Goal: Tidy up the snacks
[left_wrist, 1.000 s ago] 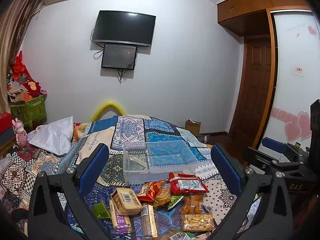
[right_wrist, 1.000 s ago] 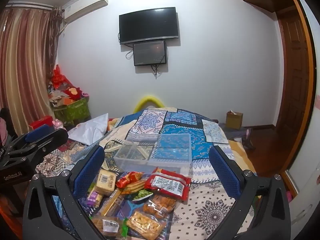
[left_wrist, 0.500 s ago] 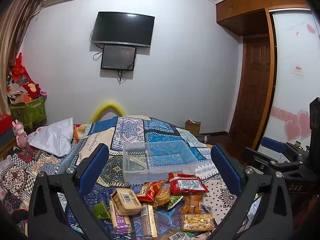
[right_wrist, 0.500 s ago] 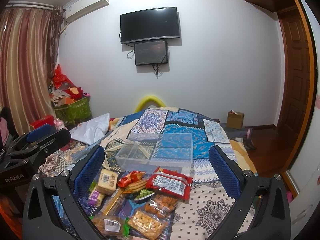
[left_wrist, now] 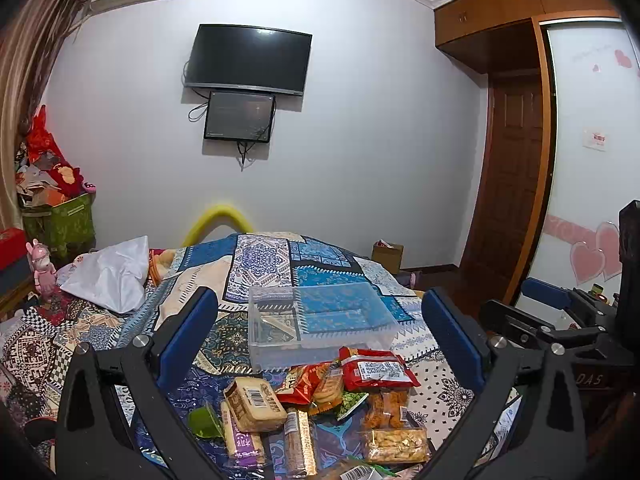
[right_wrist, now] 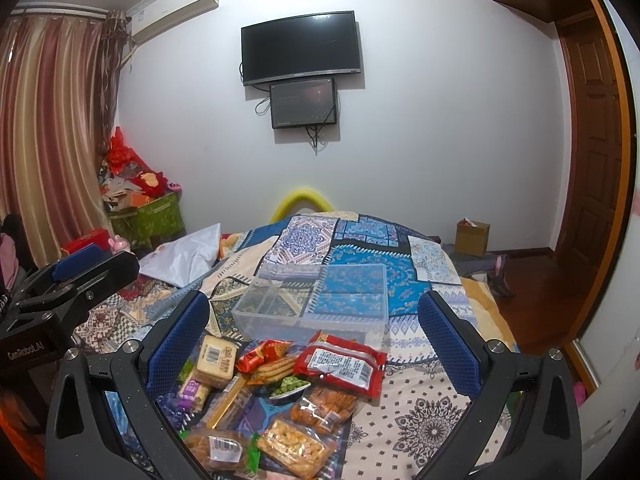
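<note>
The left gripper is hanging with its blue pads spread wide, gripping nothing; the right gripper is gaping equally wide and is likewise empty. Both are hovering above the patterned bedspread, touching nothing. A heap of snack packets is lying between and just below each pair of fingers, a red packet probably topmost. Just beyond the fingertips a clear plastic bin is sitting, apparently empty.

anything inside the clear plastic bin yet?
No snacks in the clear plastic bin: only a divider and the patterned bedspread showing through. The red snack packet leaning on its front wall hides part of the near floor.
</note>
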